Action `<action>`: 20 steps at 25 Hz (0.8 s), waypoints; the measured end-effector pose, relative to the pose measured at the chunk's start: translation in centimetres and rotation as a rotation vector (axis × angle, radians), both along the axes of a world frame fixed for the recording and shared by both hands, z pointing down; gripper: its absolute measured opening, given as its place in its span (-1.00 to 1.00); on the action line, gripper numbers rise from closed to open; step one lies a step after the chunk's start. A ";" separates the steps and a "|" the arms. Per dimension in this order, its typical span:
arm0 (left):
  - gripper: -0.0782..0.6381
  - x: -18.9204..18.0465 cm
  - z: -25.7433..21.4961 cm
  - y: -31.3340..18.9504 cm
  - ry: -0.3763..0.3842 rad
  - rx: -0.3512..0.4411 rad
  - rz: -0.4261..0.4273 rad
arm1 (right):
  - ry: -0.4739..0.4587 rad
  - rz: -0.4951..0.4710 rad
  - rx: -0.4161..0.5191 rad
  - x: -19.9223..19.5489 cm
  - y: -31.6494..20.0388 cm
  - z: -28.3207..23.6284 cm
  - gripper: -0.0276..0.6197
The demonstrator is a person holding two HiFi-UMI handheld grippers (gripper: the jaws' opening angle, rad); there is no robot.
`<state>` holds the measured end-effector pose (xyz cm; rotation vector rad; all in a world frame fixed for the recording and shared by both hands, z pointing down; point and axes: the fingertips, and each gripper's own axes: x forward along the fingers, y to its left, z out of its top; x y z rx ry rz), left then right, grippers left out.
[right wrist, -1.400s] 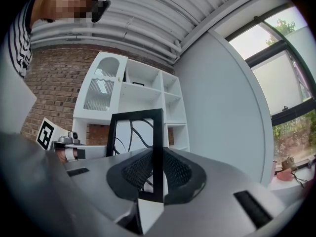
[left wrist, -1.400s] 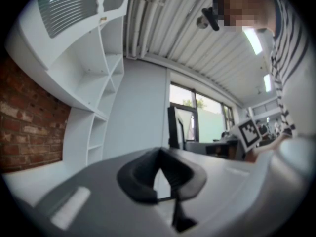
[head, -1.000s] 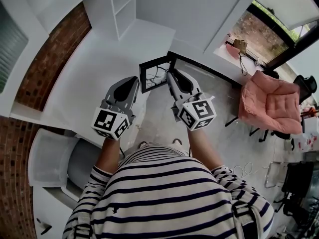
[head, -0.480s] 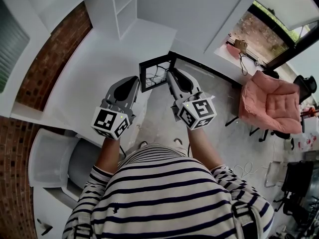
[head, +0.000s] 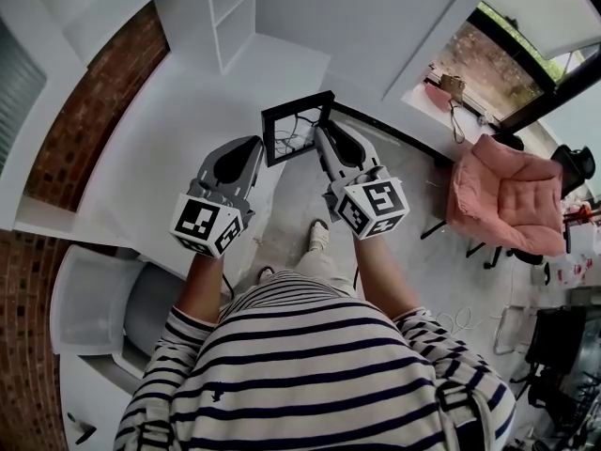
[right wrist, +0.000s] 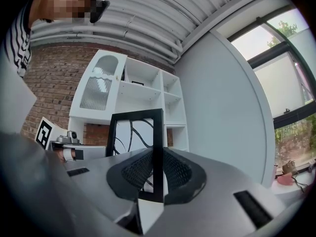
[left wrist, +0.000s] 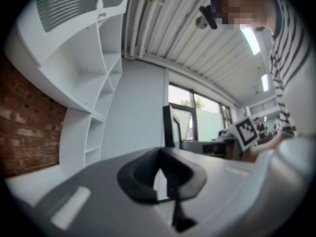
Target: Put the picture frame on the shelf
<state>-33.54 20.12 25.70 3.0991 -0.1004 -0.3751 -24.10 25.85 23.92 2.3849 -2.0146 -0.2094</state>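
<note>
The picture frame is a thin black rectangle with a line drawing behind glass. It is held upright in the air over the front edge of the white desk. My right gripper is shut on the frame's right bar, which runs between the mesh pads. My left gripper hovers just left of the frame, shut and empty. From it I see the frame edge-on ahead. The white shelf unit stands at the desk's far end, and its open compartments show behind the frame.
A brick wall runs along the left of the desk. A grey chair sits at the lower left and a pink cushioned chair at the right. A large window is at the upper right. The person's shoe is on the floor below.
The right gripper has carried the frame slightly up and forward toward the shelf. The left gripper shifted forward with it, and a foot has stepped forward.
</note>
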 end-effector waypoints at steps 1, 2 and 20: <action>-0.76 0.4 0.0 -0.2 -0.004 0.000 -0.006 | -0.002 -0.003 0.000 0.4 -0.2 0.0 -0.73; -0.76 0.8 0.1 -0.5 -0.008 0.001 -0.013 | -0.004 -0.008 -0.001 0.9 -0.5 0.0 -0.73; -0.76 15.1 -2.1 -6.2 -0.041 -0.012 -0.089 | -0.033 -0.085 0.003 15.7 -6.8 -2.6 -0.73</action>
